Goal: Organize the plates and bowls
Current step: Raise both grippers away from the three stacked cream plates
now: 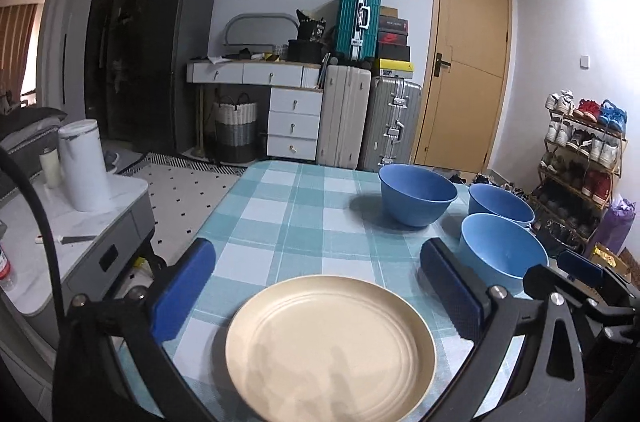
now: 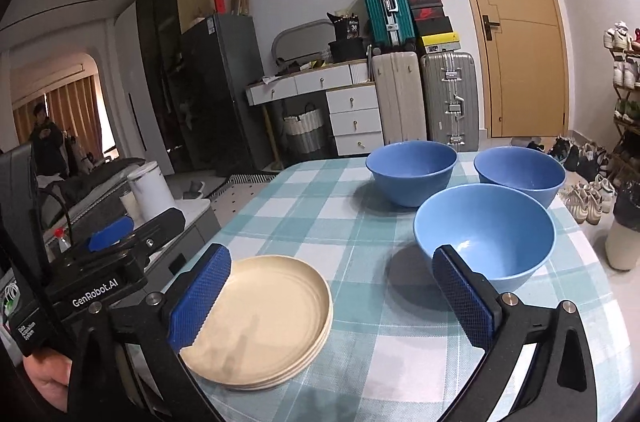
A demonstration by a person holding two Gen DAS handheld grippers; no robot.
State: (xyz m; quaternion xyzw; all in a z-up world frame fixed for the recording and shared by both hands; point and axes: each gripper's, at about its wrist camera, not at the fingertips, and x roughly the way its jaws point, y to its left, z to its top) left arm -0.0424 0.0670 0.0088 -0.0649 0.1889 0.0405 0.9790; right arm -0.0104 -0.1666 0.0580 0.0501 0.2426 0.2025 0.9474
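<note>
A stack of cream plates (image 2: pixel 264 322) sits on the checked table near its front left; in the left wrist view the top plate (image 1: pixel 328 342) lies right below my open, empty left gripper (image 1: pixel 320 286). Three blue bowls stand upright on the right half: a near one (image 2: pixel 484 234) (image 1: pixel 502 254), a far left one (image 2: pixel 412 170) (image 1: pixel 416 194) and a far right one (image 2: pixel 520 174) (image 1: pixel 500 208). My right gripper (image 2: pixel 332 294) is open and empty, hovering between the plates and the near bowl. The left gripper's body (image 2: pixel 120 254) shows in the right wrist view.
The checked tablecloth (image 2: pixel 360 222) covers the table. A grey side cabinet (image 1: pixel 80 246) with a white canister (image 1: pixel 84 166) stands left of the table. Suitcases (image 1: pixel 360 118), drawers, a door and a shoe rack (image 1: pixel 580 162) are behind. A white vase (image 2: pixel 622 242) stands at the right.
</note>
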